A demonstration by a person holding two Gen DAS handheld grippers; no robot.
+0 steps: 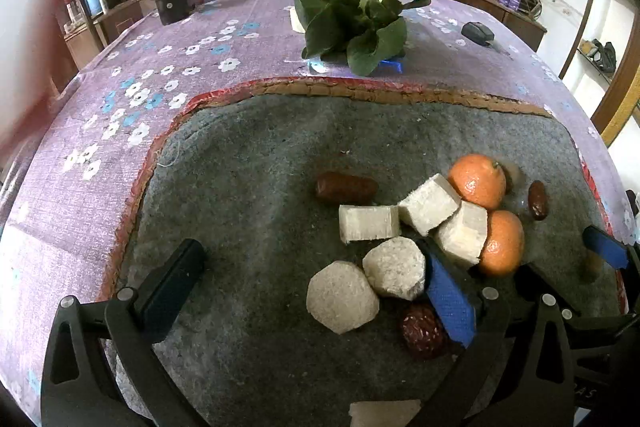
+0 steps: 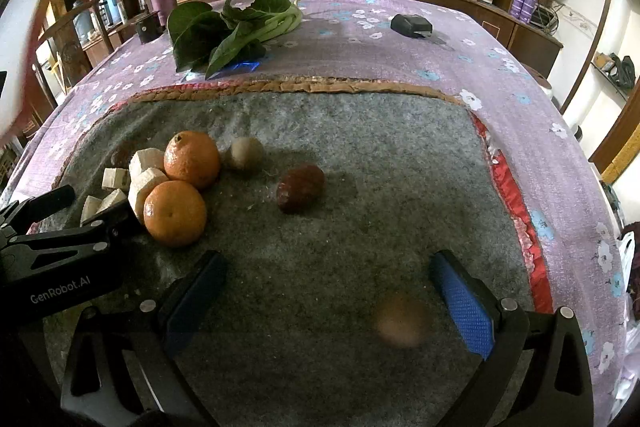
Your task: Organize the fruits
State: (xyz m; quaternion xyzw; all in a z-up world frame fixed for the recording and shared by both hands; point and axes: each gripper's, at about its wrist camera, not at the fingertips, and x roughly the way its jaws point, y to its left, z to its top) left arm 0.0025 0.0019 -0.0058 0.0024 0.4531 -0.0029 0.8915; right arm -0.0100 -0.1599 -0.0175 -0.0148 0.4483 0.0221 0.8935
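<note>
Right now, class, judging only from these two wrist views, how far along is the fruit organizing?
Looks done: two round orange mandarins sit touching on the grey felt mat, pale cut sugarcane chunks clustered beside them. In hand: nothing; the left gripper and right gripper are both open and empty. Left: wrinkled dark red dates and a small tan round fruit lie scattered apart, with no container visible.

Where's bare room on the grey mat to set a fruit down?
Free: the grey felt mat right of the dark red date, out to its red border; also its left half in the left wrist view. Crowded: the two oranges and pale cut chunks cluster.
</note>
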